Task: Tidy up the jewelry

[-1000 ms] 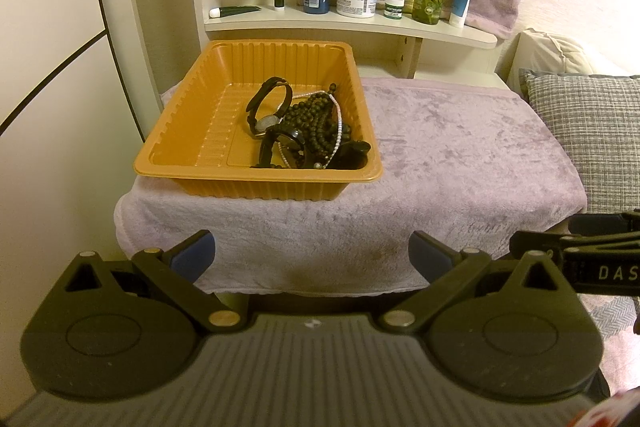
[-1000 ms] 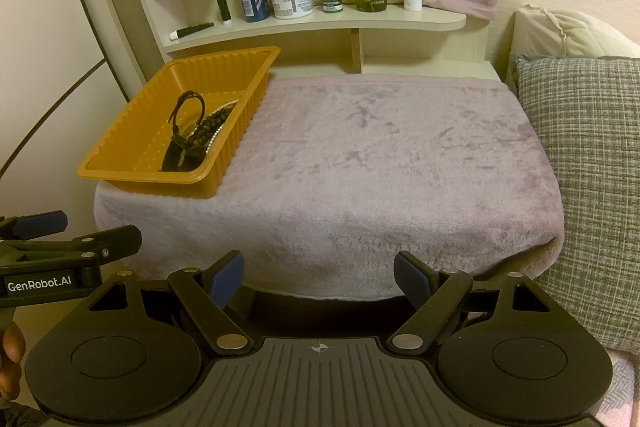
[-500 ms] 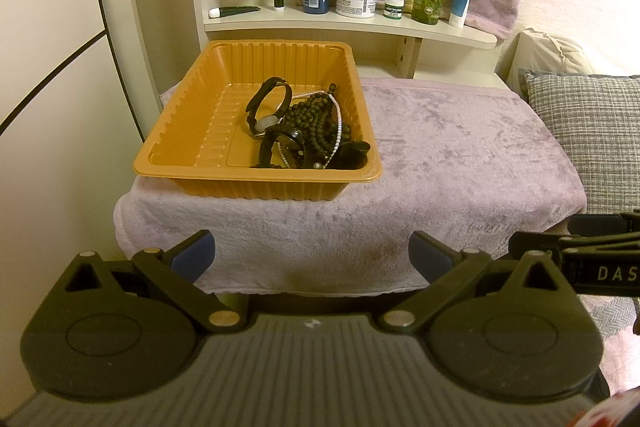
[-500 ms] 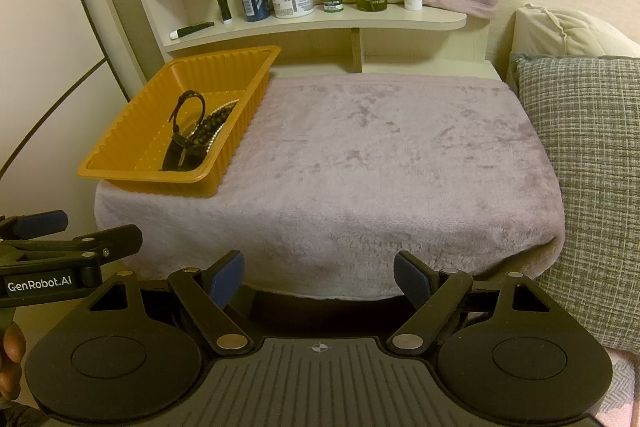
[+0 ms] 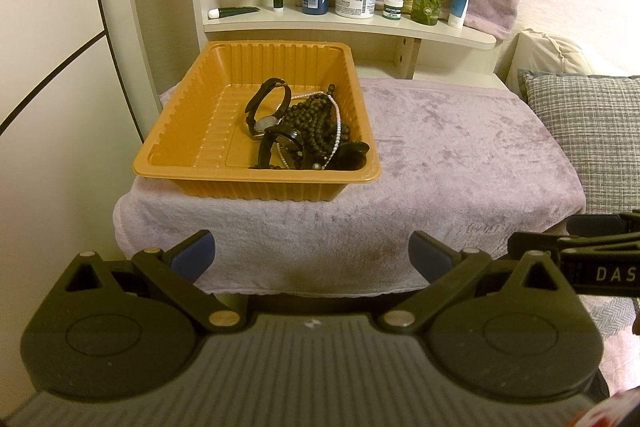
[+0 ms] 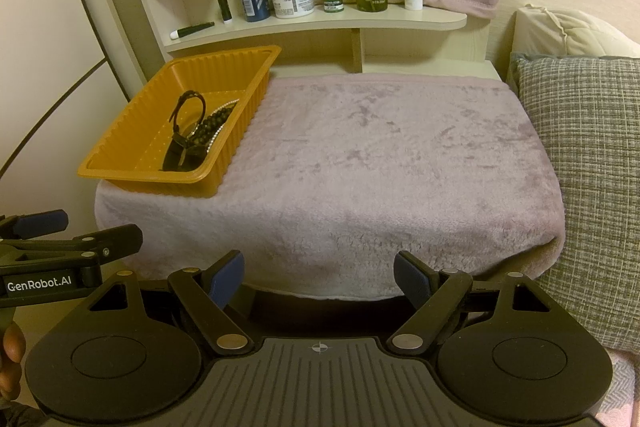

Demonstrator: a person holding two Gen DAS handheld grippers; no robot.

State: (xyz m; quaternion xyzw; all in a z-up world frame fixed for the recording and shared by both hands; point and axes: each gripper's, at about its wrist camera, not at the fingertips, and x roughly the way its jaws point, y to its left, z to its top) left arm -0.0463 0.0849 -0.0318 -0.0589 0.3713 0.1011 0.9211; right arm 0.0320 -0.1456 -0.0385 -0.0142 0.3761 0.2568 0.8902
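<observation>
Left gripper (image 5: 311, 255) spread wide, right gripper (image 6: 319, 275) likewise

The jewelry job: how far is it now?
Nothing looks done yet. The watches and beads lie tangled in the orange tray. Both tongs, left and right, are open and hold nothing, short of the towel. All the sorting is left.

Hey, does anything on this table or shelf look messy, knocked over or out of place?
Yes: the jewelry sits in a tangled heap in the right near corner of the orange tray, watches and bead strands overlapping. On the shelf, one dark tube lies on its side while the other containers stand upright.
</observation>
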